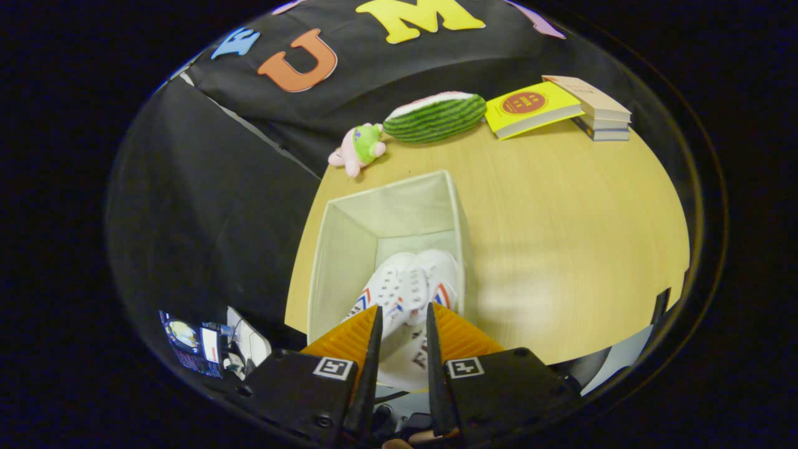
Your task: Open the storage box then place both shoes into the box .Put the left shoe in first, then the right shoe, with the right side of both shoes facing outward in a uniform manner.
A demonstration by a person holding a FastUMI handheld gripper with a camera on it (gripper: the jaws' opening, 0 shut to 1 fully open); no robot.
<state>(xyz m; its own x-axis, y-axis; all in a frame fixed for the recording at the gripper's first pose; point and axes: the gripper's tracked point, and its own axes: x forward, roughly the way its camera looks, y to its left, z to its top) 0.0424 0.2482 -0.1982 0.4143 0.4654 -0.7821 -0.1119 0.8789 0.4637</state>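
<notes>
We see the hand-held gripper [403, 318] clamped on a white shoe [405, 293] over the open storage box [340, 249], worktop [561, 237], books [561, 109] at 1 o'clock

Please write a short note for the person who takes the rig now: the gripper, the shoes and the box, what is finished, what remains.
Gripper: fingers slightly apart above the storage box; whether they press the white shoe between them cannot be told.
Box: open on the wooden table.
Shoes: white, inside the box, toes away from the fingers; appears to be a pair, unsure.
Done: box opened, shoes apparently in.
Left: confirm both shoes sit with the right side outward, then withdraw.
</notes>
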